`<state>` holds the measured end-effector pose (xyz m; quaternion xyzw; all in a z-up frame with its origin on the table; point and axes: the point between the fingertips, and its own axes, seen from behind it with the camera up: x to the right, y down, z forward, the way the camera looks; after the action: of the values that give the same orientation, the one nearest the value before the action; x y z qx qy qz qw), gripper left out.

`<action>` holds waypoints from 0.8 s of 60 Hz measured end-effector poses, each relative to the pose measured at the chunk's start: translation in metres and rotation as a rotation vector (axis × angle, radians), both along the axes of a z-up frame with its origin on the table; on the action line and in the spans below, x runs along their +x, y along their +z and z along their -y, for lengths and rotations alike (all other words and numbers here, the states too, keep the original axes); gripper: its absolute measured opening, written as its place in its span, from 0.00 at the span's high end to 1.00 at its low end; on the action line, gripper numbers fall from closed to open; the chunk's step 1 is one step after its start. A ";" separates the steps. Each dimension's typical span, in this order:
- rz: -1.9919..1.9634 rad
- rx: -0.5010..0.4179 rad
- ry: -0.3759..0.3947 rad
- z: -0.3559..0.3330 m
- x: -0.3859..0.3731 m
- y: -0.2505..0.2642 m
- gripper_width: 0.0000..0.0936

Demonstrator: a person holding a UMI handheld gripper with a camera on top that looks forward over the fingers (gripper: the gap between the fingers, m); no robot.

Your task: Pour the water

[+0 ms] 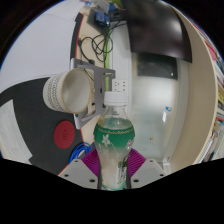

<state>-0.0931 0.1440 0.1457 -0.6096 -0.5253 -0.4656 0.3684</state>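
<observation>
The hand-held gripper is clenched on a bottle, its two fingers pressing the bottle's lower body from either side. The purple pads lie flat against the plastic, and no gap shows at either side. The fingers are spread only as wide as the bottle itself.

The bottle is clear plastic with a green tint over its ribbed body and a white cap on top. It stands roughly upright between the fingers, the cap pointing away from the camera. Whether it rests on the counter or is lifted off it cannot be told.

Just beyond the cap and a little to its left sits a white cup, tipped so that its open mouth faces the bottle. The cup's rim is near the cap but whether they touch is not clear.

Left of the fingers, low down, lies a red round thing on a dark surface, with a small blue item beside it. Farther back, dark cables trail over the pale counter.
</observation>
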 end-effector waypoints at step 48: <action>-0.318 -0.076 0.061 -0.015 -0.043 -0.001 0.65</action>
<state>-0.1360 0.1594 0.1445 -0.6729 -0.4958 -0.3318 0.4374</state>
